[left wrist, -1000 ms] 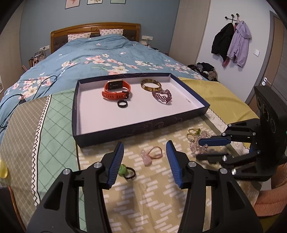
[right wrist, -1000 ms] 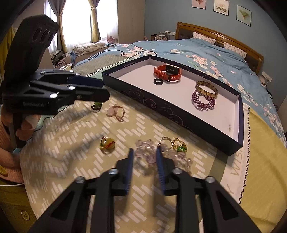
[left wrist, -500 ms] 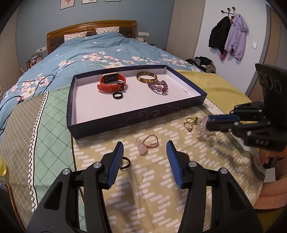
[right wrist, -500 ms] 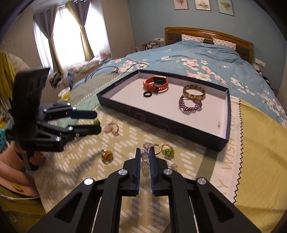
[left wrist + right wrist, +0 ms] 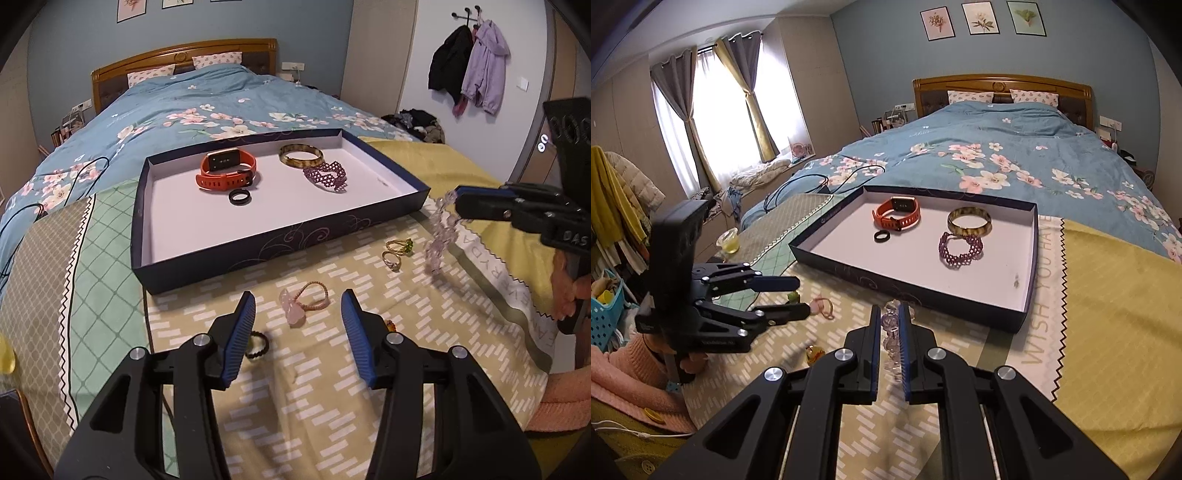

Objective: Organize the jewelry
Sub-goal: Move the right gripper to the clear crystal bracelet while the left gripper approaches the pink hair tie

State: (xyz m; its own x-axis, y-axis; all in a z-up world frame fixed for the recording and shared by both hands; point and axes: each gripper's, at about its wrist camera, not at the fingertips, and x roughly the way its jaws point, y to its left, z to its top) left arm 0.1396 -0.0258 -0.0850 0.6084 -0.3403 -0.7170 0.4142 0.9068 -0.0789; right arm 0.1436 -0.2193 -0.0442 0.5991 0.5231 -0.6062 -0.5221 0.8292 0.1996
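My right gripper [image 5: 889, 314] is shut on a pale crystal bead bracelet [image 5: 439, 236] and holds it in the air beside the near right corner of the dark blue tray [image 5: 280, 242]. The beads also show between the jaws in the right wrist view [image 5: 891, 325]. The tray holds an orange watch [image 5: 225, 171], a black ring [image 5: 240, 196], a brown bangle [image 5: 301, 155] and a purple beaded bracelet [image 5: 327, 177]. My left gripper [image 5: 297, 314] is open and empty above a pink bead ring [image 5: 303, 299] on the cloth.
On the patterned cloth lie two gold rings [image 5: 397, 251], a black bead ring [image 5: 256, 345] by my left finger, and an amber ring [image 5: 813, 354]. A yellow blanket [image 5: 1119, 332] lies to the right. A cable [image 5: 22, 218] lies on the blue duvet.
My right gripper closed on the crystal bracelet and lifted it off the cloth, up toward the tray's near right corner. My left gripper drew back a little and stayed open.
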